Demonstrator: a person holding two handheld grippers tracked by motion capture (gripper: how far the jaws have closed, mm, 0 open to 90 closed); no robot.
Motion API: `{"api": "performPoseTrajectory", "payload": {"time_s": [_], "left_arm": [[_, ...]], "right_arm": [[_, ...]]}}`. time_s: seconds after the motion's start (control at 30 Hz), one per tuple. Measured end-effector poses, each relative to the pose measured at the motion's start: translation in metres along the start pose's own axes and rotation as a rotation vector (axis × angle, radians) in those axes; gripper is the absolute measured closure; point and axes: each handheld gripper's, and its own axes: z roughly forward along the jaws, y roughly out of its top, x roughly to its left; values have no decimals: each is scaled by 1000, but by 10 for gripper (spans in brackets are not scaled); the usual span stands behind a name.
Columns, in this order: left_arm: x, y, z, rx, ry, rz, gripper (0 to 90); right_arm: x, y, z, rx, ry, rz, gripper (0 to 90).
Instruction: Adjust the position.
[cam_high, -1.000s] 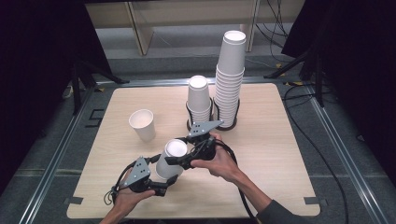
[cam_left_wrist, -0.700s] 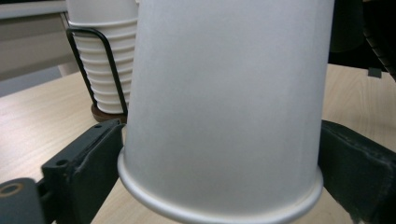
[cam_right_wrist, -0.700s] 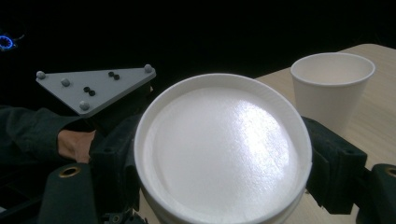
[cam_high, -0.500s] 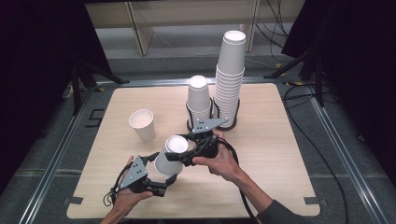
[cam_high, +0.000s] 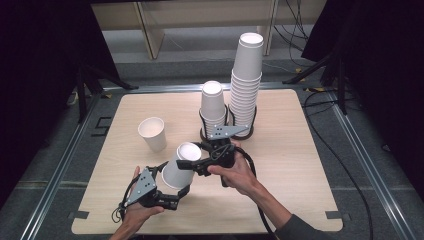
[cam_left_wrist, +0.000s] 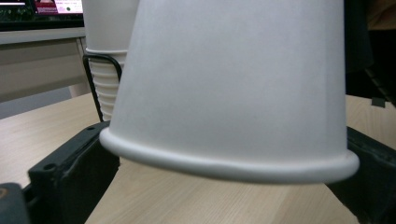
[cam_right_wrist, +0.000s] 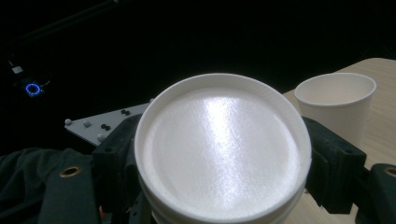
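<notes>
Near the table's front edge: white paper cup (cam_high: 181, 166) handed over, upside down, from left gripper (cam_high: 176, 196) to right gripper (cam_high: 186, 163).

Left jaws have just been opening and are now spread wide beside the cup's rolled rim, pads off it. Right jaws are clamped on the base end. Release judged done; placement is left, probably onto the short stack of white cups (cam_high: 212, 106) in the black wire holder (cam_high: 227, 131). Cup looks clean and undented, held tilted above the tabletop.
</notes>
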Motion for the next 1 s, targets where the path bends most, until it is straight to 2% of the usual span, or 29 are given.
{"api": "performPoseTrajectory", "payload": {"time_s": [0.03,0.07,0.1,0.13,0.17,0.2,0.27,0.37,0.4,0.43,0.53,0.57,0.6,0.67,0.7,0.73,0.77,0.8,0.83,0.93,1.0], "left_arm": [[-1,1,-2,14,6,-1,16],[-1,1,-2,10,7,6,16],[-1,1,-2,5,7,9,16],[-1,1,0,-27,-1,4,14],[-1,1,-2,-14,9,7,18],[-2,2,-3,-4,14,17,22],[-2,2,-3,-8,15,23,28],[-2,3,-4,-12,22,28,35],[-2,2,-2,-35,11,26,39],[-1,3,-2,-28,8,30,45],[0,5,-5,14,7,46,61],[0,4,-3,3,-3,46,66],[1,4,-4,30,-4,50,72],[2,5,-5,63,-8,61,80],[3,5,-4,71,-12,62,84],[3,4,-3,67,-16,56,86],[3,3,-2,69,-19,53,88],[3,3,-3,91,-15,55,91],[3,2,-1,75,-24,47,94],[4,3,-2,97,-32,50,100],[5,4,-3,112,-45,46,105]], "right_arm": [[0,-1,1,1,17,22,248],[1,-2,0,-2,13,37,248],[0,-2,1,-10,15,32,248],[0,-2,1,-10,26,52,248],[-2,-3,2,-21,27,35,248],[-1,-3,1,-9,31,61,248],[-3,-3,1,-21,37,54,248],[-4,-4,1,-26,43,70,248],[-7,-5,1,-37,36,47,247],[-6,-4,0,-27,39,63,247],[-8,-5,-1,-23,42,68,244],[-8,-5,-1,-16,44,67,242],[-9,-5,-2,-8,42,66,240],[-11,-7,-3,13,44,81,238],[-11,-8,-3,21,54,113,238],[-14,-9,-3,14,50,95,236],[-15,-10,-3,25,59,115,235],[-16,-11,-3,29,50,108,233],[-18,-11,-3,33,49,109,231],[-19,-12,-4,49,45,118,226],[-21,-12,-5,54,31,105,210]]}}
